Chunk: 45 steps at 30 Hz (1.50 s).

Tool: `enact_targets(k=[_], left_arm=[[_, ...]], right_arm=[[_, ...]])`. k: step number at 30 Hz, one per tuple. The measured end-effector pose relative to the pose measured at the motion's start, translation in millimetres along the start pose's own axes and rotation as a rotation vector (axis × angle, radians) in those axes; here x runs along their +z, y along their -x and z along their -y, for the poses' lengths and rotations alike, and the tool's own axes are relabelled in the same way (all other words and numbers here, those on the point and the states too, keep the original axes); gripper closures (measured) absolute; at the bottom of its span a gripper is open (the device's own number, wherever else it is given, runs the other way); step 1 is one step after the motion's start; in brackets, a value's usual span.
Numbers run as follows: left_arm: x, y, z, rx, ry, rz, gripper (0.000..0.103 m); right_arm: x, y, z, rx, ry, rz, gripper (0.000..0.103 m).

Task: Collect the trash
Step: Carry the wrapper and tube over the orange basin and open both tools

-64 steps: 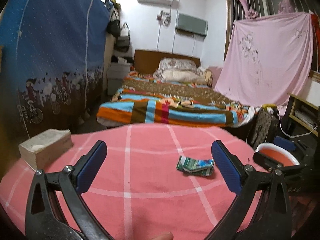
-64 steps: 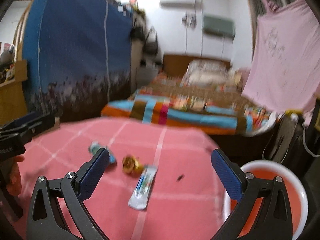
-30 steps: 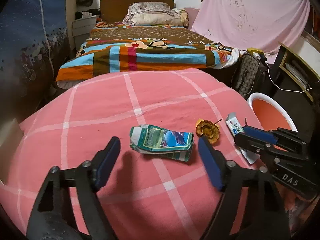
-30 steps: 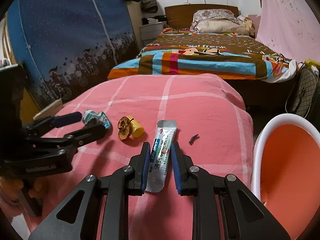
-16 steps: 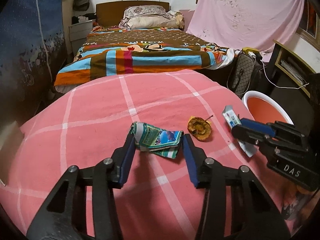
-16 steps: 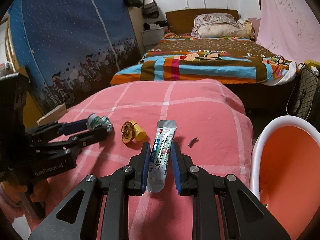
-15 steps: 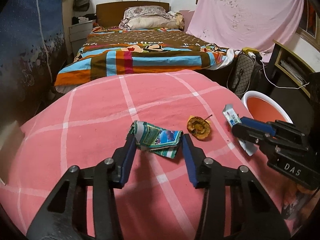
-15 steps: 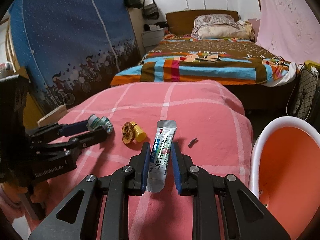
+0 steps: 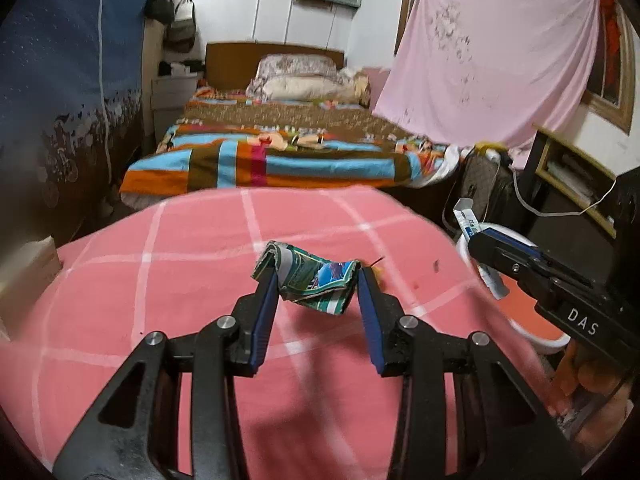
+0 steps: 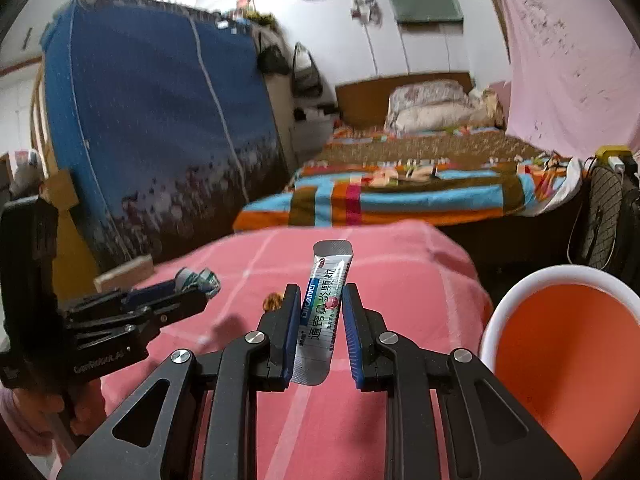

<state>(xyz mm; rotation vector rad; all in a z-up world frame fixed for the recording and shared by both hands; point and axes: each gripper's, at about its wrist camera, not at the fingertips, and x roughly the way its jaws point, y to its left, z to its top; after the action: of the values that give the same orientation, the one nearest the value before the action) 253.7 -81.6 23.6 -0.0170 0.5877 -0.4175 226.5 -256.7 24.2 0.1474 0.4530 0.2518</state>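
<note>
My left gripper (image 9: 317,276) has its jaws closing, and its pads press on a crumpled green and blue wrapper (image 9: 320,286) held just above the pink checked cloth (image 9: 180,280). My right gripper (image 10: 321,294) is shut on a white and blue sachet (image 10: 332,264), which stands upright between the fingers, clear of the cloth. In the right wrist view the left gripper (image 10: 196,284) shows at the left with the wrapper (image 10: 198,278) at its tip. In the left wrist view the right gripper (image 9: 476,240) shows at the right with the sachet (image 9: 466,216).
An orange bin with a white rim (image 10: 516,286) stands low at the right of the table. A dried brown and yellow scrap (image 10: 272,302) and a small dark bit (image 9: 436,266) lie on the cloth. A box (image 9: 36,260) sits at the far left edge. A bed stands behind.
The left jaws narrowed onto the wrapper and lifted it. The right gripper raised the sachet off the cloth. Both views tipped upward.
</note>
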Motion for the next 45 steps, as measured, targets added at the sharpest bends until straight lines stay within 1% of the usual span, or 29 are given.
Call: enact_targets(k=[6,10,13,17,19,23,26,31,37,40,45], left_arm=[[2.6,14.8,17.7,-0.029,-0.012,0.098,0.078],[6.8,25.7,31.7,-0.059,-0.026,0.175,0.078],[9.9,33.4,45.2,-0.084,-0.048,0.230,0.078],[11.6,41.0,68.2,-0.110,-0.101,0.300,0.078],[11.6,44.1,81.1,-0.123,-0.138,0.332,0.078],[10.7,45.9,104.8,-0.146,-0.204,0.379,0.078],[10.0,45.0,117.6,-0.164,-0.228,0.390,0.078],[8.0,44.1,136.3,-0.205,-0.256,0.389,0.077],[5.6,37.0,161.4,-0.246,-0.296,0.364,0.077],[2.8,28.3,173.8,-0.262,-0.303,0.327,0.077],[1.4,8.8,187.4,-0.305,-0.286,0.227,0.074]], right_arm=[[3.3,21.0,10.8,0.009,-0.012,0.089,0.084],[4.2,39.2,11.9,-0.032,0.035,0.168,0.084],[4.0,56.7,12.9,-0.068,0.072,0.243,0.084],[4.7,84.6,18.6,-0.103,0.100,0.363,0.084],[3.9,94.9,22.9,-0.131,0.110,0.402,0.084],[2.6,110.7,36.1,-0.169,0.090,0.450,0.084],[1.7,119.2,50.5,-0.199,0.061,0.464,0.084],[0.3,129.7,76.9,-0.242,-0.012,0.456,0.084],[-2.8,137.5,98.6,-0.295,-0.070,0.442,0.084],[-5.4,140.0,107.1,-0.313,-0.099,0.427,0.084],[-7.8,143.3,115.2,-0.326,-0.136,0.411,0.083]])
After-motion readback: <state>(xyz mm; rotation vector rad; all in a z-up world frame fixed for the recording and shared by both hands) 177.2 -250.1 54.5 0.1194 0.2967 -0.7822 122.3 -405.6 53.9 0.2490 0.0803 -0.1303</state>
